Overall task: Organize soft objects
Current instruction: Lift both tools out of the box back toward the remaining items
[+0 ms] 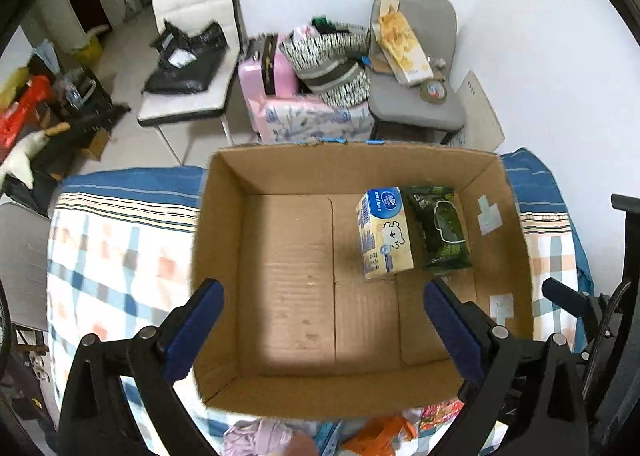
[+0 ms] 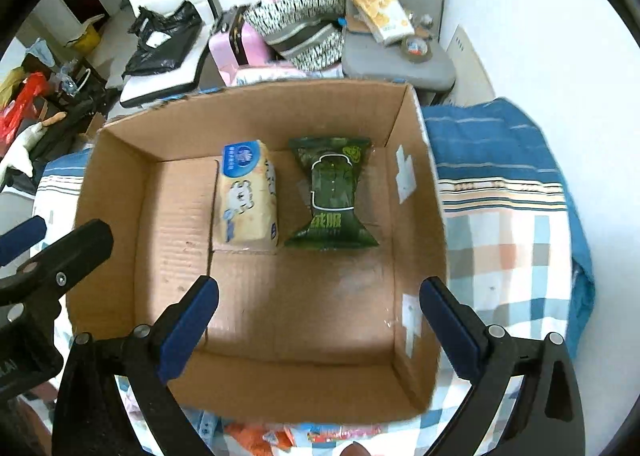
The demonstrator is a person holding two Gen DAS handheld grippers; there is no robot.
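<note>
Brown cardboard forms the open box [image 1: 224,216] that is set on a checked bedspread [image 1: 112,256]. Two soft packs are seen lying side by side on the box floor, toward its far right corner: a tissue pack [image 1: 385,234] printed with a white cartoon animal, and a green pack [image 1: 439,230] just beside it, nearer the right wall. The left gripper [image 1: 324,330] is held above the near half of the box, its blue-padded fingers [image 1: 196,330] spread wide with nothing between them. In the right wrist view the right gripper [image 2: 319,328] is likewise held over the near part of the box, fingers parted and empty.

The pinched, hourglass shape of the green pack and its lettering are shown only in the right view, where part of the left gripper is also caught at the left edge. A pink cloth [image 1: 260,436] and an orange item [image 1: 380,432] in front of the box are shown more clearly in the left view. A white chair [image 1: 188,68] and a grey chair [image 1: 416,96] are seen beyond the bed.
</note>
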